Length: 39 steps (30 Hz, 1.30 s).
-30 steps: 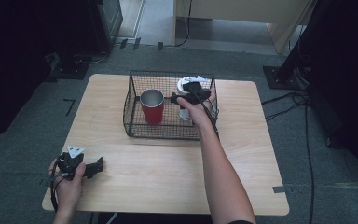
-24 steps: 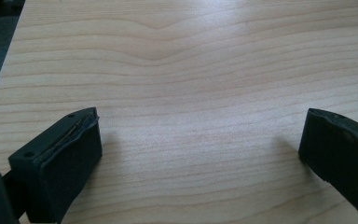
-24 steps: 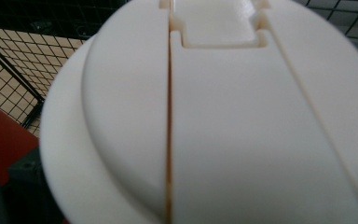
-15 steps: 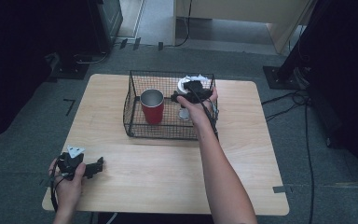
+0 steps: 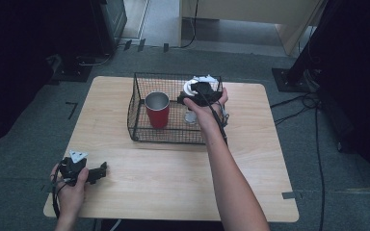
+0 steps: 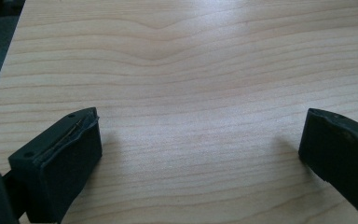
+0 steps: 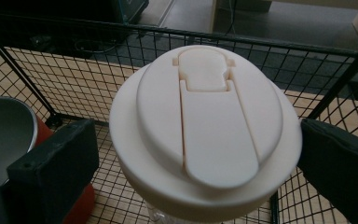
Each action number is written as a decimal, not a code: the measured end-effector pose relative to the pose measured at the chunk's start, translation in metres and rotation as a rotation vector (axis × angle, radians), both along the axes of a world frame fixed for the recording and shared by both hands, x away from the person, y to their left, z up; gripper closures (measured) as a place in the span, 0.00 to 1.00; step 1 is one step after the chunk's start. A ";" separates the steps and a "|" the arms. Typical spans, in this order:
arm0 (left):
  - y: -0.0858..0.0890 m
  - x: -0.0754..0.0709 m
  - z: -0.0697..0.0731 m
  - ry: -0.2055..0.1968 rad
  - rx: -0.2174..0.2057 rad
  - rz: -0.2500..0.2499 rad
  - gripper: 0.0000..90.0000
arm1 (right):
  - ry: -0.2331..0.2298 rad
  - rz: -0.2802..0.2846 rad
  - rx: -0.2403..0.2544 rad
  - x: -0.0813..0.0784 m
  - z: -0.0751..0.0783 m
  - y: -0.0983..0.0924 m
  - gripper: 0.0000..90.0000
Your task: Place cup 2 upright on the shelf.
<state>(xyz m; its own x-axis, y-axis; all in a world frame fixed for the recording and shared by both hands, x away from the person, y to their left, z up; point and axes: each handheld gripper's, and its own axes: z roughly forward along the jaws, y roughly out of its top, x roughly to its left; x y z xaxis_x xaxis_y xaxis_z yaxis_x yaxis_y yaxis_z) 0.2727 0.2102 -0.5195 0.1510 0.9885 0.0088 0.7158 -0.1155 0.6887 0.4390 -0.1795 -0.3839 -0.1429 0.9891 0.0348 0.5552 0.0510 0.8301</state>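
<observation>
1. Wire basket (image 5: 139,103) is sitting at the far middle of the wooden table (image 5: 250,159), and the right gripper (image 5: 192,98) is reaching into it from the near side, toward its right half.
2. Inside that half, a clear cup with a white flip-top lid (image 7: 205,126) is standing upright on the basket floor; in the high view it is showing just beneath the person's right hand (image 5: 207,108).
3. In the right gripper view, the lid is sitting squarely between the two black jaws — the right jaw is looking to be against the lid's rim, the left jaw is standing just beside it, and whether the grip is actually tight I cannot tell.
4. A red cup with a steel-coloured inside (image 5: 157,109) is standing upright in the basket's left half, just beside the left jaw of the right gripper.
5. The left gripper (image 5: 99,169) is resting low over the near-left corner of the table, well apart from the basket — its jaws are gaping wide over bare wood and holding nothing.
</observation>
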 end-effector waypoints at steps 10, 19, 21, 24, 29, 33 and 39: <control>0.000 0.000 0.000 0.000 0.000 0.000 0.00 | -0.032 0.059 0.060 -0.024 0.008 -0.012 0.00; 0.000 0.000 0.000 0.002 0.001 -0.001 0.00 | -0.067 0.071 0.055 -0.047 0.005 -0.028 0.00; 0.000 0.000 0.000 0.000 0.000 0.000 0.00 | -0.081 0.094 0.050 -0.056 0.003 -0.034 0.00; 0.000 0.000 0.000 0.000 0.000 0.001 0.00 | -0.096 0.105 0.056 -0.063 0.000 -0.040 0.00; 0.000 0.000 0.000 0.000 0.000 0.000 0.00 | -0.107 0.120 0.062 -0.074 -0.006 -0.050 0.00; 0.000 0.000 0.000 0.001 0.001 -0.002 0.00 | -0.117 0.144 0.060 -0.082 -0.008 -0.052 0.00; 0.000 0.000 0.000 0.001 0.001 -0.003 0.00 | -0.136 0.172 0.069 -0.097 -0.006 -0.057 0.00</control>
